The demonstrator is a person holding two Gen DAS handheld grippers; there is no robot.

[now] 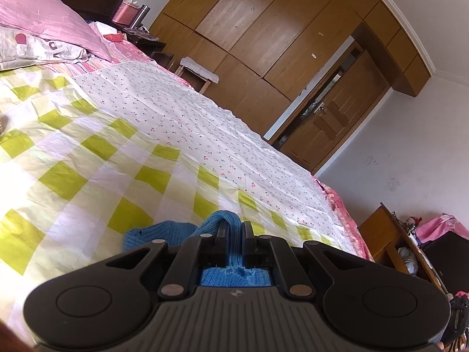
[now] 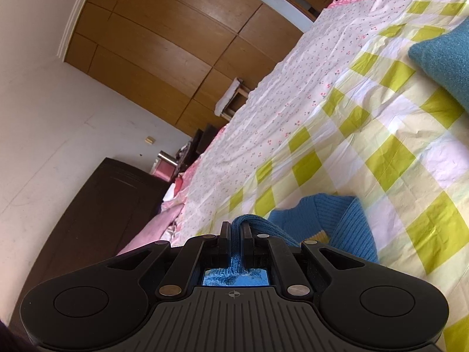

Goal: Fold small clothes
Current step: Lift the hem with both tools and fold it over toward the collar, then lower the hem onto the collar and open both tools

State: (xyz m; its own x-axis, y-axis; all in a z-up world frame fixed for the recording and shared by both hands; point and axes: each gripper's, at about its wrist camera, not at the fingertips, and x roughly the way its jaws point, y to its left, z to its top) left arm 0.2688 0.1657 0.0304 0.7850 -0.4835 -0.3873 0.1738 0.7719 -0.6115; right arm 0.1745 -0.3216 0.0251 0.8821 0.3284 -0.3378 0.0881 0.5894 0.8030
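Left claw (image 1: 234,228) is clamping a fold of the blue knit sweater (image 1: 225,220). Right claw (image 2: 236,230) is clamping another fold (image 2: 249,223). The sweater is hanging over the checked bed cover (image 1: 88,146).

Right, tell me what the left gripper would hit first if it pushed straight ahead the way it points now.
Shut on a fold of the blue knitted garment, the left gripper points slightly downward across the bed. It would probably meet the green-and-white checked bedsheet first, just ahead of the fingertips, though depth is hard to judge.

A brown wooden wardrobe (image 1: 263,29) lines the white wall (image 1: 410,146) behind the bed (image 1: 205,135).
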